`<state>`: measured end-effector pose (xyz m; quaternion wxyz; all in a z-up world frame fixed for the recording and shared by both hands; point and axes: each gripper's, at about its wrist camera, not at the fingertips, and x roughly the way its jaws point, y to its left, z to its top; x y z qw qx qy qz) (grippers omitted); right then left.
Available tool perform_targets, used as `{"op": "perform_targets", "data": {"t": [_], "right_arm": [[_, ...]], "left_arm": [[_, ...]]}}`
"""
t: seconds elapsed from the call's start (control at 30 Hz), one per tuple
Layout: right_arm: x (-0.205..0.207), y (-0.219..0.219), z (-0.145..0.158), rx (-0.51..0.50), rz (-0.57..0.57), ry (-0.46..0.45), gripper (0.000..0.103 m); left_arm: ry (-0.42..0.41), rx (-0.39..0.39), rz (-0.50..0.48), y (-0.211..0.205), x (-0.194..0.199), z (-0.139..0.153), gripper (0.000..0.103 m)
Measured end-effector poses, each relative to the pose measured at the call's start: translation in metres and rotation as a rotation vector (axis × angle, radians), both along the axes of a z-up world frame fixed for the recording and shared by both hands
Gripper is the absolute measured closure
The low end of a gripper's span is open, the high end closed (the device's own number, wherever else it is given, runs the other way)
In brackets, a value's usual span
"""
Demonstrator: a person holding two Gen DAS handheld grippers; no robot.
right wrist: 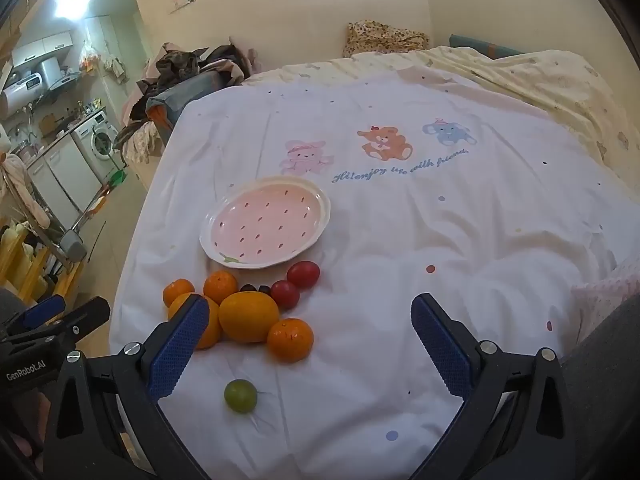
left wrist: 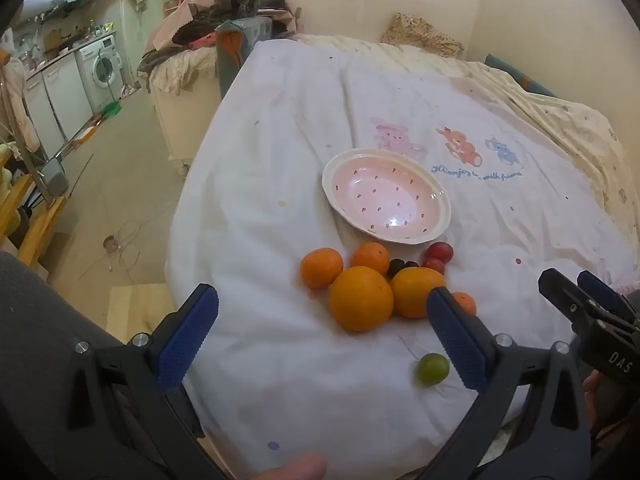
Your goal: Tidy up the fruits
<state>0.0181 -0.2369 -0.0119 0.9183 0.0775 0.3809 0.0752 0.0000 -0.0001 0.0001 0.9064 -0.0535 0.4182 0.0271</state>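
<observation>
On the bed, a white quilt [right wrist: 400,240] printed with three cartoon animals carries all the fruit. One plate [right wrist: 266,222] stands on it — oval, glossy ceramic, pink inside with dark seed-like flecks and a cream scalloped rim, with nothing in it.

The fruit lies in a tight cluster at six o'clock of the plate. Five are orange and round: two large oranges, the left large orange [left wrist: 361,298] and the right large orange [right wrist: 249,317], touching one another, and three smaller mandarins [right wrist: 290,339] around them, with dimpled skins. Two smooth red plums [right wrist: 303,274] sit side by side at the cluster's two o'clock edge. Between them and the oranges show two small dark fruits [right wrist: 256,289], mostly hidden; what kind they are I cannot tell. One small green fruit [right wrist: 240,395], smooth and round, lies alone at six o'clock of the cluster, well apart from it.

The left gripper [left wrist: 322,336] has its ribbed blue fingers [left wrist: 182,340] spread wide with nothing between them; its right finger covers part of one mandarin in the left wrist view. The right gripper [right wrist: 310,344] is likewise spread wide and holds nothing — its left finger [right wrist: 176,348] hides part of the left large orange in the right wrist view. Each gripper appears cut off at the other view's edge.
</observation>
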Motion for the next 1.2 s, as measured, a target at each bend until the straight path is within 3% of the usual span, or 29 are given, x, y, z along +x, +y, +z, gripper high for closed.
{"op": "perform_targets", "data": {"t": [1.2], "right_arm": [[-0.003,0.007,0.002,-0.010,0.014,-0.010,0.000]], "left_arm": [[0.007,-0.009,0.000,0.000,0.000,0.000,0.000]]}}
